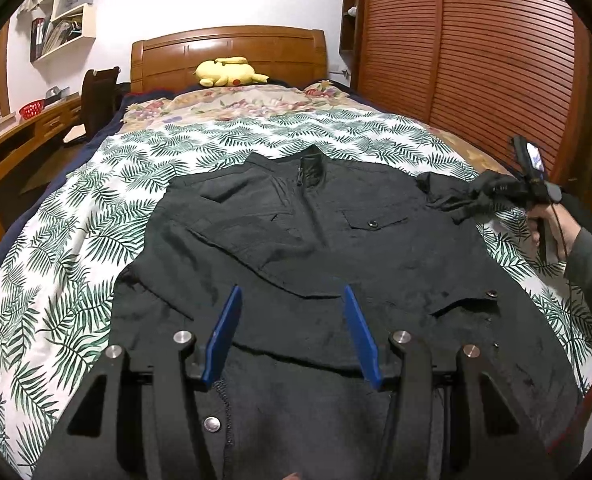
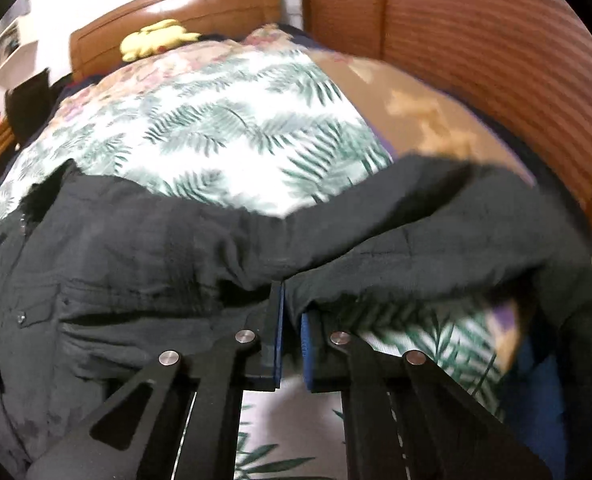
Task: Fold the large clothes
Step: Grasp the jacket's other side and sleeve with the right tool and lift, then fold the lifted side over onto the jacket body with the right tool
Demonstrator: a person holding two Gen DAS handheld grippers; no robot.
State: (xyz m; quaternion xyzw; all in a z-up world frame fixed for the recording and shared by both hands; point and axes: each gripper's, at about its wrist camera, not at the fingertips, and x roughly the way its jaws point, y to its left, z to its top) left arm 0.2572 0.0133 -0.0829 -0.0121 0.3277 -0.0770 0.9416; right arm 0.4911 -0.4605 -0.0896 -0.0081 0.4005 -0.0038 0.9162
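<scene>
Both wrist views headboard-ward — shared bed (image 1: 96, 184)

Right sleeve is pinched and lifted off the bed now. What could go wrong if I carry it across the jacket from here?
The right gripper seems to pinch only a small bunch of sleeve, so the fabric may slip out mid-fold. The left gripper hovers open above the jacket, pinning nothing, so the body could drag across the leaf-print bedsheet and wrinkle. The sleeve looks twisted and may land bunched.
</scene>
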